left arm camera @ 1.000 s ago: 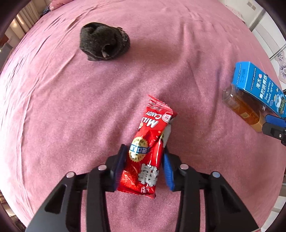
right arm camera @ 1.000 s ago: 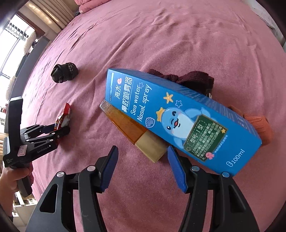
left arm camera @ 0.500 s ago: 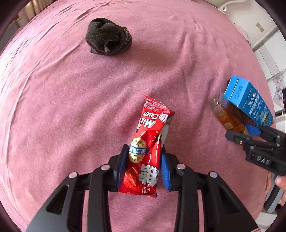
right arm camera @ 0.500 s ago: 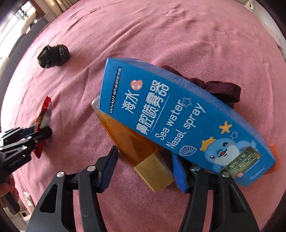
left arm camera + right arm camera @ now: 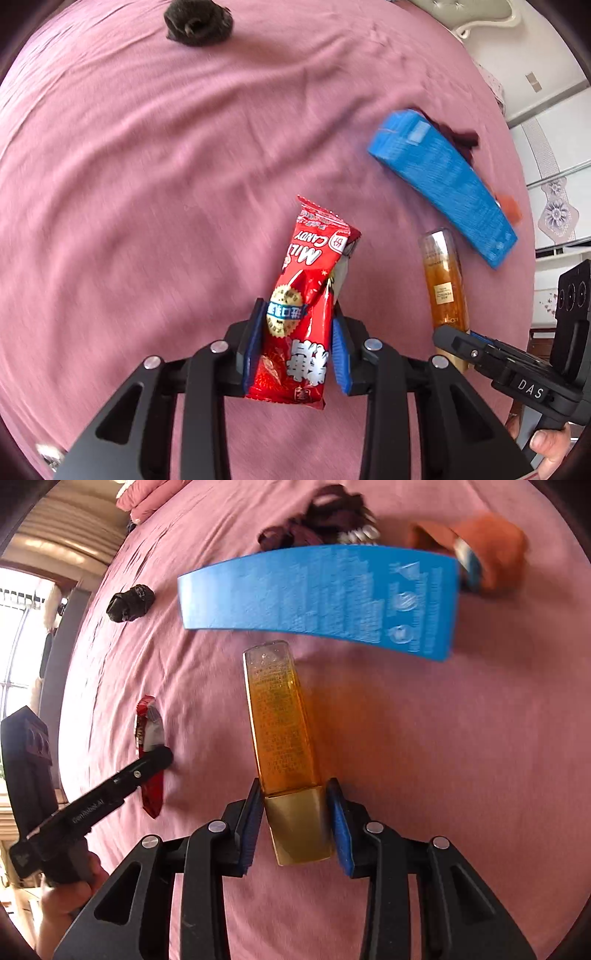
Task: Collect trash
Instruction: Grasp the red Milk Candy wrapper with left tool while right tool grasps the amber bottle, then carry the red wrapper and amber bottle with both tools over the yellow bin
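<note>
My left hand-held gripper (image 5: 297, 345) is clamped on the lower half of a red milk candy wrapper (image 5: 308, 299), whose torn top end sticks out beyond the blue pads over the pink bedspread (image 5: 155, 177). My right hand-held gripper (image 5: 295, 821) has just been closing, and its pads now press on the gold cap of an amber bottle (image 5: 280, 720), the clear base pointing away from me. Just beyond the bottle lies a blue nasal spray box (image 5: 321, 598), not touching it. Behind the box sit a dark maroon cloth (image 5: 321, 513) and, to the right, an orange knitted item (image 5: 491, 546). Far to the left rests a black rolled sock (image 5: 129, 603).
</note>
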`<state>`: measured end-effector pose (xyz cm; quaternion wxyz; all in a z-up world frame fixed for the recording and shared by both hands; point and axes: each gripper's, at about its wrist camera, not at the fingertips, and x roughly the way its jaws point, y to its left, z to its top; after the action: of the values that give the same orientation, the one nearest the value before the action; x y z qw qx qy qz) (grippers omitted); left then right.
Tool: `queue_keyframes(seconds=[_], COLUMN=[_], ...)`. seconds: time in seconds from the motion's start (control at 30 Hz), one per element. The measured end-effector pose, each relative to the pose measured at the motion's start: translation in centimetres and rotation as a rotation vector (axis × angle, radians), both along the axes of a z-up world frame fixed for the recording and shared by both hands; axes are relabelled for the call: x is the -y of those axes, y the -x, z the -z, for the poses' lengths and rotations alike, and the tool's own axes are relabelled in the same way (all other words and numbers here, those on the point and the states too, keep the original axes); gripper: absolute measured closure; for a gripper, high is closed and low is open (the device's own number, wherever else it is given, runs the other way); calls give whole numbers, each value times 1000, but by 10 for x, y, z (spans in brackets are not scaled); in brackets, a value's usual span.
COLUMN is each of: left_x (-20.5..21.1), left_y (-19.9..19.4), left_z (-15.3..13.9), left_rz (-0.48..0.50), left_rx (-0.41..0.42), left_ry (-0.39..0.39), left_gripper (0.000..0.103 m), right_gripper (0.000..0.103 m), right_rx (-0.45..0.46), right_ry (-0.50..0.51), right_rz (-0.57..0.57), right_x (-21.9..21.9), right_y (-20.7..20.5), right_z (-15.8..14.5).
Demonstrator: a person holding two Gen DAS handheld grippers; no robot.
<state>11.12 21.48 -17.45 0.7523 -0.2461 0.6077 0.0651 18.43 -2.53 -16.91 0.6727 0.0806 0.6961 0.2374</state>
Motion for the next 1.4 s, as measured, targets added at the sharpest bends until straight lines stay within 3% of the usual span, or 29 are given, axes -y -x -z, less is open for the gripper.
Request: queue_keyframes(seconds=[0.1,0.27,0.47,1.03,1.4], left_x=[32,69,134,317,470], left_y=[21,54,76,70,31], left_z=[-2,-8,-23,-67,-75], left_rz=[4,-16,56,258,446], left_rx=[-8,-27,-28,-15,-20], left_ry=[-2,66,104,132,144], left_gripper=[70,70,70,70,70], right_gripper=[70,71,72,72,72], right_rx=[-35,-60,-61,-48,19], right_ry=[-5,-25,-59,-104,-98], right_rz=[26,95,176,437,594], right_x=[21,64,113,304,436], right_y=[26,52,77,124,133], right_z=[-2,-21,-42,-83,-101])
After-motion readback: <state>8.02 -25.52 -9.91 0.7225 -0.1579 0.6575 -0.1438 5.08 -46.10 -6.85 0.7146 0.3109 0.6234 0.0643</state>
